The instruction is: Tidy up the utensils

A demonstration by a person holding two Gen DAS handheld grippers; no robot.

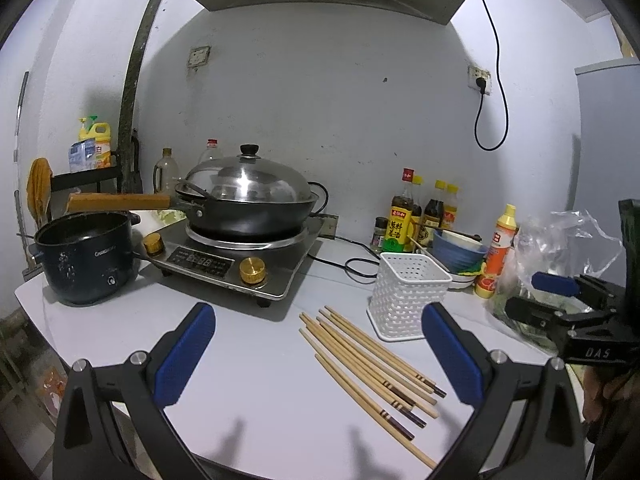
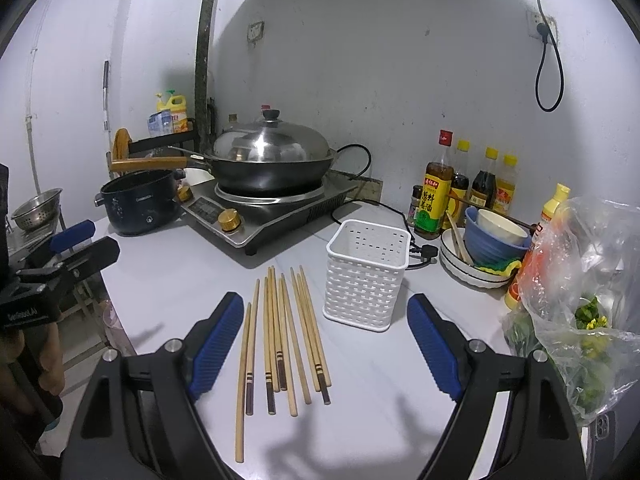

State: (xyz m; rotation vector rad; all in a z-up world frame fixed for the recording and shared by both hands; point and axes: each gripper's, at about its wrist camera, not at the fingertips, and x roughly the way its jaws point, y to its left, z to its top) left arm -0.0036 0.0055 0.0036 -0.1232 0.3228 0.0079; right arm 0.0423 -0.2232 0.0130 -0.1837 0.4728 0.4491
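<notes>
Left wrist view shows the left gripper (image 1: 318, 354) hanging above the pale grey surface (image 1: 256, 360), jaws spread wide and gripping nothing. To the left of the jaws, well back, stands a dark blue electric pot (image 1: 86, 258); beyond the gap sits a silver induction cooker (image 1: 240, 260) carrying a black wok under a domed steel lid (image 1: 250, 184). Between the jaws and slightly right lie loose bamboo chopsticks with dark banded ends (image 1: 368, 360), fanned flat on the surface, probably laid out for sorting. Just past the right jaw stands a white perforated plastic holder (image 1: 408, 300), upright and apparently empty, likely their destination. Farther right, the right gripper (image 1: 560, 292) hovers near a clear plastic bag (image 1: 568, 236).

Right wrist view has that gripper's jaws equally released over the same chopsticks (image 2: 280, 332), which lie mostly between them, nearer the left jaw; the holder (image 2: 366, 276) sits beyond the gap, toward the right jaw. Judging by this, sorting has not begun, and either gripper could start by pinching one stick near its banded end.
</notes>
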